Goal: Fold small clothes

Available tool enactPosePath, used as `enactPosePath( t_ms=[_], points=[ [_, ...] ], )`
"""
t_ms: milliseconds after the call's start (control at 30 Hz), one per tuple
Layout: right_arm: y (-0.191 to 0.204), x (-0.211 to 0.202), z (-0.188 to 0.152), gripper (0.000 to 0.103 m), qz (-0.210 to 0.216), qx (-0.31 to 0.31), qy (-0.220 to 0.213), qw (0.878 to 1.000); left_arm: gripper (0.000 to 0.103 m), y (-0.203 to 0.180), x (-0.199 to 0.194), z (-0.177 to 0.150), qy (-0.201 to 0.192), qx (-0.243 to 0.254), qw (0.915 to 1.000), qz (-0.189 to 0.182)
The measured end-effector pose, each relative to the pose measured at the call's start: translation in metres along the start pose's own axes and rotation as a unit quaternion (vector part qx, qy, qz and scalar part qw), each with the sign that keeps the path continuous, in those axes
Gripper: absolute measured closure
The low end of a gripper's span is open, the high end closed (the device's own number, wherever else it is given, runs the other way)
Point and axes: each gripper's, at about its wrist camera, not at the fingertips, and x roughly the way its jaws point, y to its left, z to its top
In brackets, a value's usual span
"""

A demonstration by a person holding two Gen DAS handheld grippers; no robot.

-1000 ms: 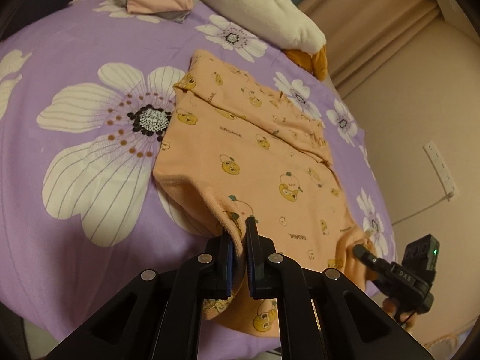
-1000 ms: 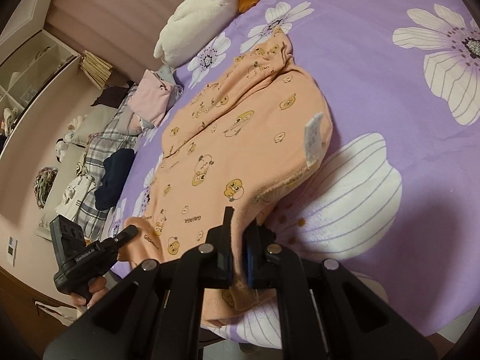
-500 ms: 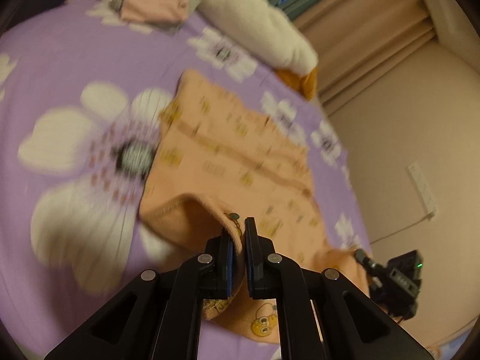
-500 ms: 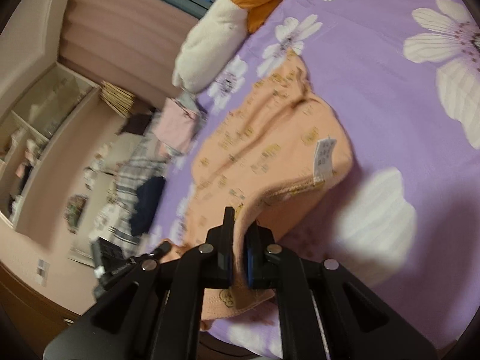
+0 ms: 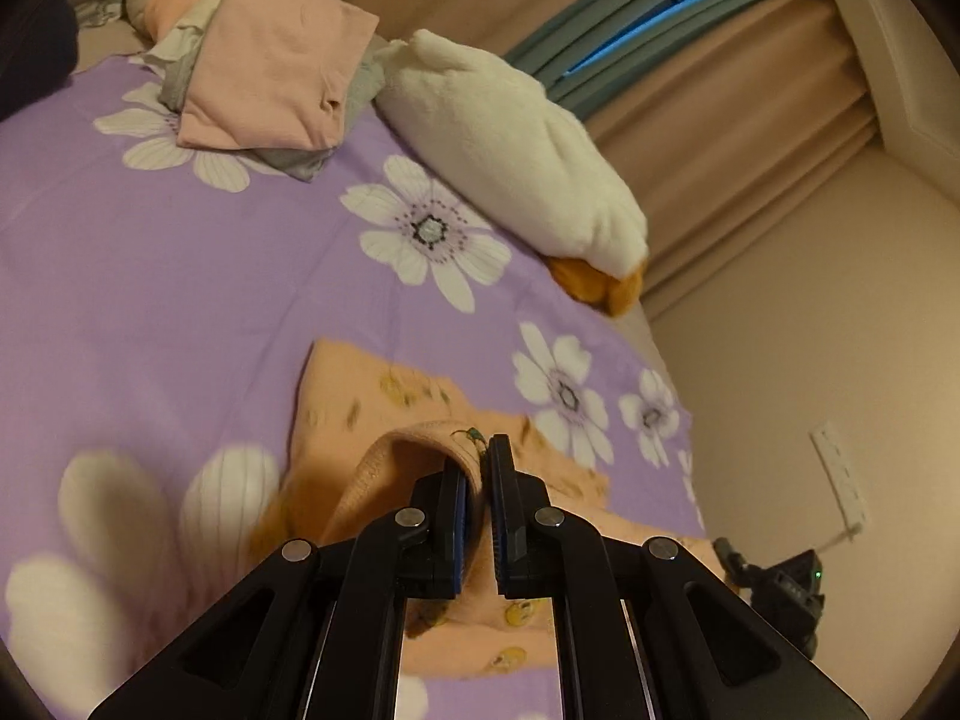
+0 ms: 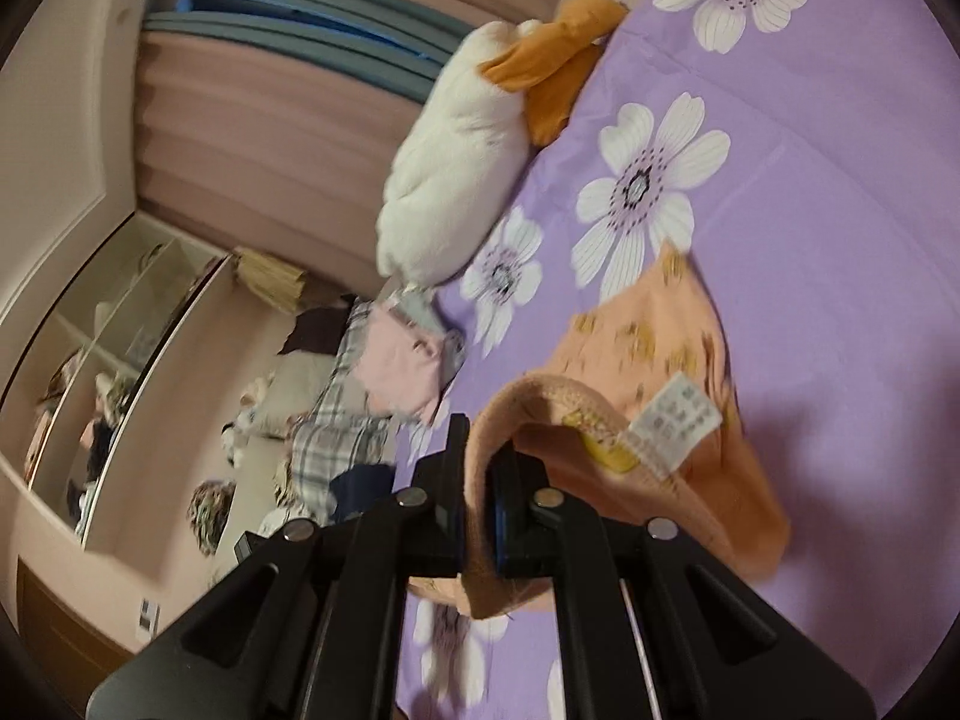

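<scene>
Right now both grippers are pinching the same peach garment [image 5: 360,408], each clamped on its edge. The left gripper [image 5: 478,468] is holding a lifted hem between closed fingers, with the rest of the cloth lying on the purple flowered bedspread [image 5: 150,276]. The right gripper [image 6: 478,468] is gripping another part of the raised edge, and a white care label [image 6: 672,423] is showing on the inside of the fold. A white plush toy [image 5: 510,150] with orange feet is resting near the curtains [image 5: 750,138], just beside a stack of folded clothes [image 5: 270,66]. Part of the right gripper is also peeking in at the lower right of the left view.
</scene>
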Motion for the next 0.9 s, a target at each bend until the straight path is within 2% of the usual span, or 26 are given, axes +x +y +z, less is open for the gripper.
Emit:
enactPosePath(
  t_ms=[67, 167, 200, 267, 333, 367, 433, 500, 567, 633, 667, 733, 800, 833, 900],
  points=[
    [-0.01, 0.022, 0.02, 0.096, -0.019, 0.004, 0.004, 1.0, 0.097, 0.01, 0.02, 0.01, 0.0, -0.004, 1.0, 0.003],
    [-0.03, 0.047, 0.036, 0.096, -0.065, 0.002, 0.015, 0.998, 0.097, 0.039, 0.058, 0.012, 0.028, -0.03, 0.9984, 0.039],
    [-0.038, 0.057, 0.038, 0.096, -0.085, 0.0, 0.025, 0.996, 0.097, 0.049, 0.069, 0.009, 0.037, -0.035, 0.997, 0.058],
    [-0.054, 0.075, 0.039, 0.095, -0.129, -0.007, 0.043, 0.991, 0.097, 0.072, 0.086, 0.001, 0.04, -0.027, 0.9909, 0.125],
    [-0.073, 0.087, 0.037, 0.097, -0.191, -0.014, 0.047, 0.98, 0.097, 0.083, 0.088, -0.003, 0.042, -0.031, 0.9925, 0.111],
    [-0.081, 0.088, 0.037, 0.099, -0.2, -0.007, 0.043, 0.979, 0.097, 0.088, 0.083, -0.001, 0.044, -0.054, 0.9929, 0.097],
    [-0.091, 0.084, 0.037, 0.099, -0.182, 0.026, 0.034, 0.982, 0.097, 0.087, 0.073, 0.002, 0.031, -0.068, 0.9927, 0.095],
    [-0.086, 0.077, 0.039, 0.095, -0.185, 0.028, 0.034, 0.982, 0.096, 0.07, 0.056, 0.006, 0.001, -0.026, 0.9863, 0.163],
    [-0.069, 0.065, 0.04, 0.087, -0.216, -0.005, 0.024, 0.976, 0.096, 0.044, 0.035, 0.008, -0.033, 0.033, 0.9779, 0.204],
    [-0.046, 0.046, 0.042, 0.085, -0.25, -0.045, 0.002, 0.967, 0.096, 0.024, 0.018, 0.007, -0.036, 0.06, 0.9815, 0.178],
    [-0.035, 0.036, 0.044, 0.084, -0.251, -0.058, -0.013, 0.966, 0.096, 0.013, 0.012, 0.004, -0.015, 0.072, 0.9867, 0.145],
    [-0.015, 0.019, 0.044, 0.08, -0.243, -0.072, -0.026, 0.967, 0.096, -0.001, 0.009, -0.005, 0.014, 0.086, 0.9897, 0.114],
    [-0.001, 0.014, 0.043, 0.081, -0.246, -0.08, 0.004, 0.966, 0.096, -0.012, 0.021, -0.024, 0.072, 0.109, 0.9831, 0.128],
    [0.003, 0.016, 0.042, 0.081, -0.265, -0.078, 0.023, 0.961, 0.096, -0.015, 0.029, -0.035, 0.097, 0.123, 0.9782, 0.136],
    [0.007, 0.027, 0.035, 0.081, -0.324, -0.078, 0.07, 0.94, 0.096, -0.02, 0.052, -0.059, 0.137, 0.158, 0.9688, 0.133]
  ],
)
